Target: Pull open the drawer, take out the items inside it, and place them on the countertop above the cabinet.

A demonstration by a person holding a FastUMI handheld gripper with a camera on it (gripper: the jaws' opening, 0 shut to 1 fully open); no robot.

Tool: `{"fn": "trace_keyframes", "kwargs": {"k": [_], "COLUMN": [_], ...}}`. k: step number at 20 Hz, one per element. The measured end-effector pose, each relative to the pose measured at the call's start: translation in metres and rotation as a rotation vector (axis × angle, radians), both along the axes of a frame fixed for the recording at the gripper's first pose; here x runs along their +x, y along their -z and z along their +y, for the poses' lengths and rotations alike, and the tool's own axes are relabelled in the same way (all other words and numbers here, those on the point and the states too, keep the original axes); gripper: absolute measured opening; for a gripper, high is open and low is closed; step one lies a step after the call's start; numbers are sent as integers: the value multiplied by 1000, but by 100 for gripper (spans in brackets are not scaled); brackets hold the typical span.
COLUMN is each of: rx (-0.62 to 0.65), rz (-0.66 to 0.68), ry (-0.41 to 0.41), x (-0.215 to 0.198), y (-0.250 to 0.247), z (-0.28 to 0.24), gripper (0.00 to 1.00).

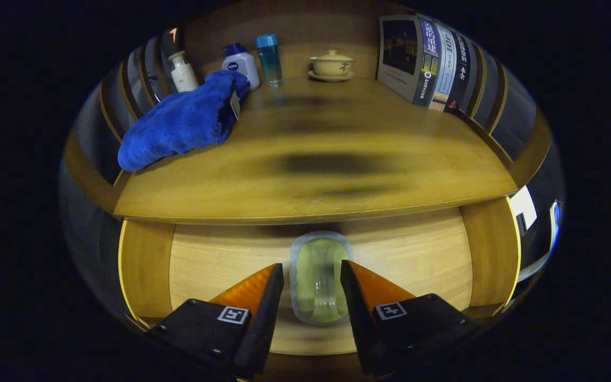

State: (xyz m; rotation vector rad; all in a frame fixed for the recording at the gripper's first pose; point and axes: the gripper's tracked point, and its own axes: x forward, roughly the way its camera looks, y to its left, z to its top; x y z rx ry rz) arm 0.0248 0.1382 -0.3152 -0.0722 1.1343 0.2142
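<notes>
Fingers (312, 281) point down into the open drawer (417, 254), spread either side of a clear bag (320, 276), not visibly gripping it.

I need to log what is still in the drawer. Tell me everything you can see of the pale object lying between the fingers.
The pale object looks like a clear, soft plastic packet with a yellowish-green inside and rounded corners. It lies flat on the open drawer's wooden floor, running lengthwise between the open gripper's fingers, far end under the countertop edge. Whether the fingers touch it is unclear.
</notes>
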Motion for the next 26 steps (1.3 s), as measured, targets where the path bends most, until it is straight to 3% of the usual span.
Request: {"fn": "trace_keyframes", "kwargs": {"k": [1,4,7,9,10,22,26], "rx": [5,-1,-13,-7,-3,45,34], "rz": [10,39,45,45,45,-18,-63], "ry": [2,21,26,25,22,-37,-40], "x": [0,0,-2,-5,-8,-35,-22], "y": [2,10,9,5,0,-84,-112], "z": [0,-4,-10,-10,-11,-12,-14], "gripper": [72,44,28,28,23,23,23]}}
